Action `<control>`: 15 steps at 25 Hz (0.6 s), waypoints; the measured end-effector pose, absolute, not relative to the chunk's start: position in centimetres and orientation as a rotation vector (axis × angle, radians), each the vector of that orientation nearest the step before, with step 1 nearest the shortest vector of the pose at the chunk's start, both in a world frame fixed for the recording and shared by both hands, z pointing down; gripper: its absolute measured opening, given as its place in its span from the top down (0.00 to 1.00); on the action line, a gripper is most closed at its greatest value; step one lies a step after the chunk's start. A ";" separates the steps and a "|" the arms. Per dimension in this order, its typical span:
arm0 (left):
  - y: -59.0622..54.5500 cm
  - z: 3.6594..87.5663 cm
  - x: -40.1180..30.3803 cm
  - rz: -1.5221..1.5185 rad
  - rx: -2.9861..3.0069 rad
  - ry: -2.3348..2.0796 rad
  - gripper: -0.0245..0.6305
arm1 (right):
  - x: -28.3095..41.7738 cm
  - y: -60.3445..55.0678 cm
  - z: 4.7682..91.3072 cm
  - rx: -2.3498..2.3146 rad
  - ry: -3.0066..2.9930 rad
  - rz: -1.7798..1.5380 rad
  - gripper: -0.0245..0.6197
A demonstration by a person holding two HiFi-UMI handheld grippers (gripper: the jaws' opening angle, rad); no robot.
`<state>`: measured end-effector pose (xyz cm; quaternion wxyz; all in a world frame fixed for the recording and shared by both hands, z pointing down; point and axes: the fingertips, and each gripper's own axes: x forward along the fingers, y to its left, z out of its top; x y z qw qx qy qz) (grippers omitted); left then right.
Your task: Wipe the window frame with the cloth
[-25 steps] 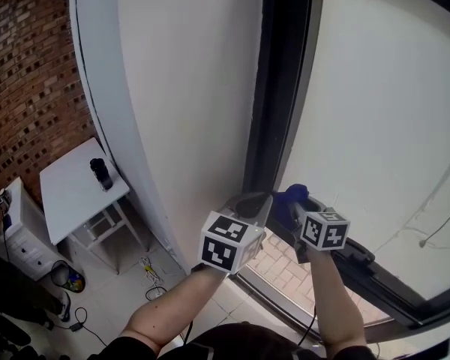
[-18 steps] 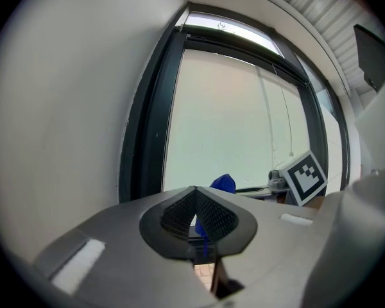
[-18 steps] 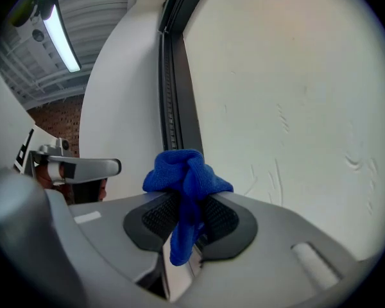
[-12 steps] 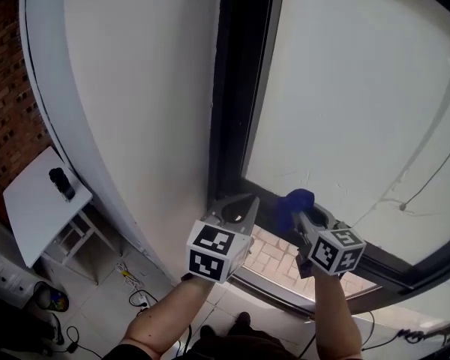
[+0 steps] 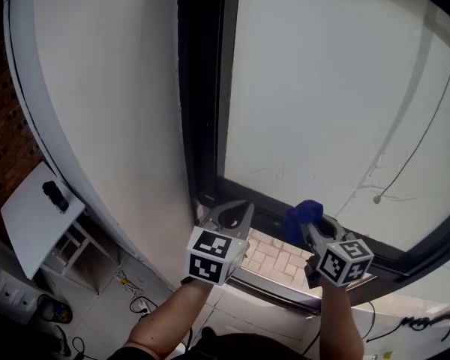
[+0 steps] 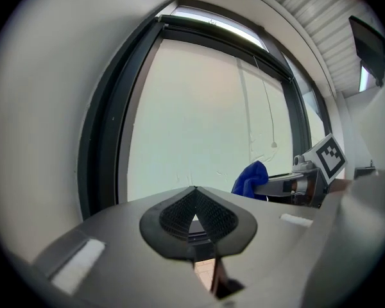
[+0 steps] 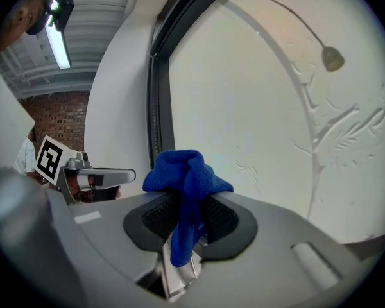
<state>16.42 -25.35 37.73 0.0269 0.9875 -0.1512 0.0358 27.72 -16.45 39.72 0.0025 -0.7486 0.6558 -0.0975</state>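
- Right gripper (image 5: pixel 309 226) is pinching the blue cloth (image 5: pixel 304 214); in the right gripper view, the cloth (image 7: pixel 185 172) is bunching above the jaws, with a tail hanging down between the pads.
- The cloth is sitting low on the window frame (image 5: pixel 203 88), over the bottom rail and a little in from the lower left corner; contact with the rail is unclear.
- Left gripper (image 5: pixel 233 213) is hovering just beside that lower left corner, jaws pressed together on nothing; the left gripper view is showing its pads (image 6: pixel 194 215) meeting.
- Both grippers are pointing toward the pale glass pane (image 5: pixel 322 88), side by side and near each other but apart.
- A thin cord (image 5: pixel 416 145) is hanging down the pane, ending in a small pull (image 5: pixel 376 199) to the right of the cloth.
- A white wall (image 5: pixel 112 88) is running along the frame's left edge.
- Brick paving (image 5: pixel 274 250) is showing below the bottom rail, between the two grippers.
- Far down at the left, a small white table (image 5: pixel 26 220) is carrying a dark object (image 5: pixel 56 196) at its far edge.
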 end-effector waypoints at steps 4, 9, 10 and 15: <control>-23.8 37.3 17.7 0.099 3.059 -0.456 0.97 | 28.7 -14.5 40.4 -2.353 2.049 -0.306 0.81; -22.6 36.6 18.9 0.093 3.051 -0.437 0.97 | 28.9 -13.2 40.5 -2.333 2.061 -0.321 0.81; -22.4 36.4 19.1 0.086 3.052 -0.438 0.97 | 29.0 -13.2 40.3 -2.326 2.064 -0.318 0.81; -22.2 34.9 19.1 0.075 3.073 -0.459 0.97 | 28.1 -13.4 37.7 -2.278 2.103 -0.270 0.81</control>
